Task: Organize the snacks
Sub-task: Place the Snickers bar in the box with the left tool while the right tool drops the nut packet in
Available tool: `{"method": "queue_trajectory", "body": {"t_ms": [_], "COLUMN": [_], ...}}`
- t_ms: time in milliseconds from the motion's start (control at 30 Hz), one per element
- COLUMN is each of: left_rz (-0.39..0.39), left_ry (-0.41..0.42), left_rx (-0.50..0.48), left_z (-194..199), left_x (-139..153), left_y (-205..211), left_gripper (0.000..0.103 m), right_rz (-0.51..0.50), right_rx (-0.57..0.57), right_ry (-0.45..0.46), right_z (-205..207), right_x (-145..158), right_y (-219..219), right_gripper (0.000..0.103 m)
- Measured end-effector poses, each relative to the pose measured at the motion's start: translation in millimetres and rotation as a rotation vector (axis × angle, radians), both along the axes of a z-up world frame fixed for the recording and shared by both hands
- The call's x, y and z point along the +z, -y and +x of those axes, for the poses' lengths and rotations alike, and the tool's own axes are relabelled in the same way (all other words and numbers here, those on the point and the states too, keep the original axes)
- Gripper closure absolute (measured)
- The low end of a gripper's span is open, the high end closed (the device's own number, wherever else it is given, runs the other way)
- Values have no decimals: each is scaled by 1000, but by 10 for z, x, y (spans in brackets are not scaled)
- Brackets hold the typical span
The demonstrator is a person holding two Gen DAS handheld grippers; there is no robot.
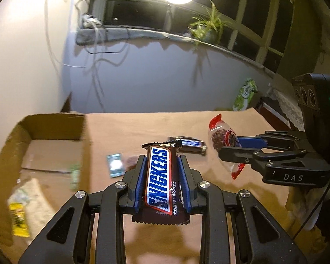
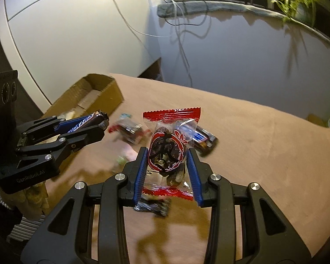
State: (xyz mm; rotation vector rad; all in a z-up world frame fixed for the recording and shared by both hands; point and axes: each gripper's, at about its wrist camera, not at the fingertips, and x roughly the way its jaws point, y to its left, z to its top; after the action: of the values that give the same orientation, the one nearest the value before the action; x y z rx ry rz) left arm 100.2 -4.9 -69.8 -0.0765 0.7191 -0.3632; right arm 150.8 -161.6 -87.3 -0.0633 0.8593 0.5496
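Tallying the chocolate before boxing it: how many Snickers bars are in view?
2: one Snickers bar clamped in the left gripper, a second bar lying on the table behind the right gripper's packet. Others may be hidden.

Snickers bar [image 1: 162,180]: glossy brown plastic wrapper, crimped ends. Date packet [image 2: 169,151]: clear shiny film w/ red printed edges. Box [image 1: 55,132]: matt brown cardboard, rough cut rims. Table cover [image 2: 253,143]: soft matt tan cloth. Grippers' frames matt black plastic, shiny metal bolts, blue ribbed pads [image 1: 183,182].

Left tool [image 1: 161,176] grips Snickers bar [image 1: 160,180]; blurry packets, perhaps snacks, in cardboard box [image 1: 55,125]
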Motion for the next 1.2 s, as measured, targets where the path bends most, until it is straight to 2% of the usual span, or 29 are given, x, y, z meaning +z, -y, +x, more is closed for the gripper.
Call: {"method": "queue_trajectory", "body": {"t_ms": [300,633,933,1200], "left_rz": [7,20,7,7], "left_ry": [14,15,3,5], "left_rx": [119,231,298,317], "left_z": [-109,-87,-59,-92], "left_x": [90,85,39,41], "left_y": [-602,-1093,-1394,-1479], "left_gripper": [76,76,76,76], "right_rz": [12,15,7,8], "right_rx": [90,208,263,277], "right_ry": [6,12,-19,-51], "right_z": [122,246,439,557], "right_x": [99,211,103,-5], "right_y": [-643,-1408,-1930,-2123], "right_gripper": [66,66,66,65]}}
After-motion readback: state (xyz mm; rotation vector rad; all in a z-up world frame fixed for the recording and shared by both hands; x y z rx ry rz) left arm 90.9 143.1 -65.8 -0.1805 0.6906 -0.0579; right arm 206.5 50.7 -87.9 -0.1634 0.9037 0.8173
